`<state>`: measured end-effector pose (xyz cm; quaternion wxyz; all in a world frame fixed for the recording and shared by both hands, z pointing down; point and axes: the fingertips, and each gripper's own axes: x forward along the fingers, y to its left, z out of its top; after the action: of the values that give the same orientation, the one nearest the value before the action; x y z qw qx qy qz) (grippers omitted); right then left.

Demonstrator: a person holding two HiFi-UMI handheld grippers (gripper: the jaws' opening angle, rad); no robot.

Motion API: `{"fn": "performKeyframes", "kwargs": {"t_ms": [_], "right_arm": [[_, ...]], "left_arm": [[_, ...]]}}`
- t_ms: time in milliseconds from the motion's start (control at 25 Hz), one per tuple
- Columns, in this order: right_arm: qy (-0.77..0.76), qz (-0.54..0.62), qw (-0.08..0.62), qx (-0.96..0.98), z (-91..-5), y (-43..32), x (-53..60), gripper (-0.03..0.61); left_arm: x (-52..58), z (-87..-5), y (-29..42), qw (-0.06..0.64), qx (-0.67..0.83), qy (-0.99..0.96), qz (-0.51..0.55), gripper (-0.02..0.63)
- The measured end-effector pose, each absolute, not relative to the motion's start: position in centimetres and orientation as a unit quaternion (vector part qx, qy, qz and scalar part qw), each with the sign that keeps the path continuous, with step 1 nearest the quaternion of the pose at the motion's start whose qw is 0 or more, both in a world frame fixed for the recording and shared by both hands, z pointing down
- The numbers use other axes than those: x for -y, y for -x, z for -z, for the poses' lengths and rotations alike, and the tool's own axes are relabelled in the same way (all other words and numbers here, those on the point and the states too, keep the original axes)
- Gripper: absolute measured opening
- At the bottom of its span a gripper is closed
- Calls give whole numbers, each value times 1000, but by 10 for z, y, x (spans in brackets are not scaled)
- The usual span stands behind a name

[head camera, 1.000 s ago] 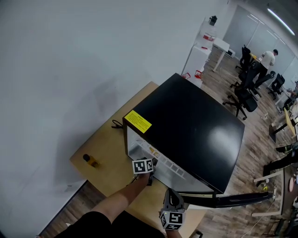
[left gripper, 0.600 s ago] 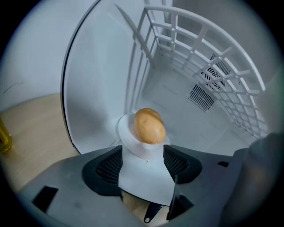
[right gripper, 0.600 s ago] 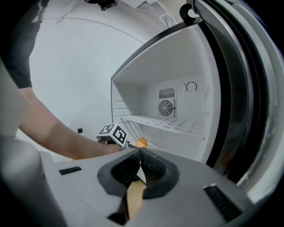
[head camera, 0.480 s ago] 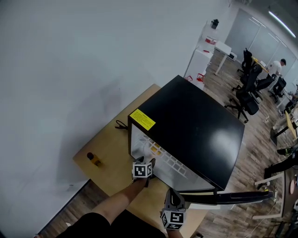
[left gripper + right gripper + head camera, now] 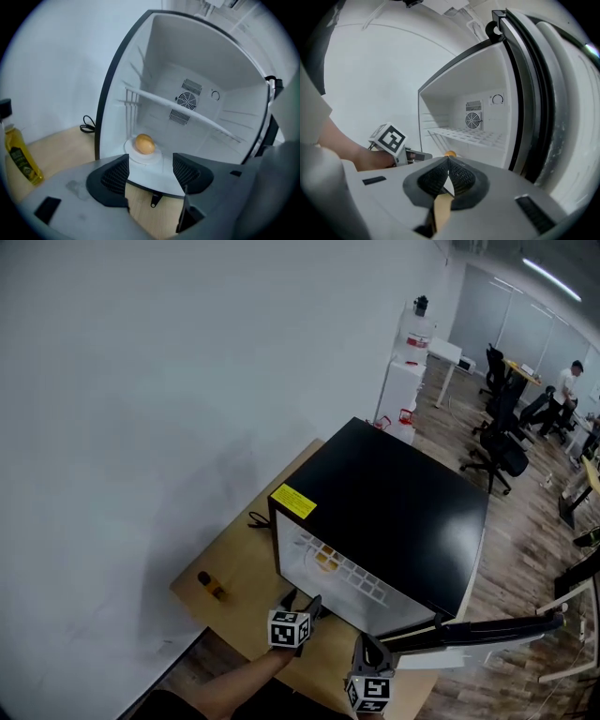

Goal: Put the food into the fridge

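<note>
A black mini fridge (image 5: 394,502) stands on the wooden table (image 5: 244,563) with its door (image 5: 487,629) swung open to the right. On the fridge floor near the front, a round orange-yellow food item (image 5: 145,144) rests on a white plate (image 5: 140,157); the same food (image 5: 325,557) shows in the head view and the food (image 5: 450,153) peeks above my right jaws. My left gripper (image 5: 151,171) is open and empty, just outside the fridge opening. My right gripper (image 5: 448,174) is shut with nothing in it, lower right of the left gripper (image 5: 302,603).
A small yellow bottle (image 5: 210,585) stands on the table left of the fridge. A black cable (image 5: 88,125) lies by the fridge's left side. A wire shelf (image 5: 187,110) crosses the interior above the plate. Office chairs and desks fill the background.
My left gripper has drawn back out of the fridge opening toward the table's front edge, leaving the food on its plate inside. The right gripper has hardly moved.
</note>
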<state>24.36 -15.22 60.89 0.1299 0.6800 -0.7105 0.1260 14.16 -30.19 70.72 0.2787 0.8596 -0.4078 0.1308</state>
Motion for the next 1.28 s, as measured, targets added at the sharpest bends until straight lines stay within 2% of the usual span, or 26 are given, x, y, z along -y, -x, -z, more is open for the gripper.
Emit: {"fn": "performKeyframes", "kwargs": {"t_ms": [520,720,920,1000,1080,1280], "right_arm": [[-688,-104,81,713,-546,-221,124,60],[-696,-100,83,707,-527,-183,113,60],[-680,-88,30,727,-492,-104,97,60],[-693,-80,34,716,-479,-79,89,60],[-712,-73,41,697,-476,-67,78,60],[-751,-66,43,656,-485,-53,35,60]], "left_arm": [[185,-591,-62,184,394,-899,-50,268],[166,-570,-32,207,371,-905,-32,264],[128,-537,9,194,303,-933,-11,146],[114,-526,29,186,285,-940,-15,107],[105,-521,43,167,276,-946,-23,33],[107,-518,69,139,266,-953,-29,25]]}}
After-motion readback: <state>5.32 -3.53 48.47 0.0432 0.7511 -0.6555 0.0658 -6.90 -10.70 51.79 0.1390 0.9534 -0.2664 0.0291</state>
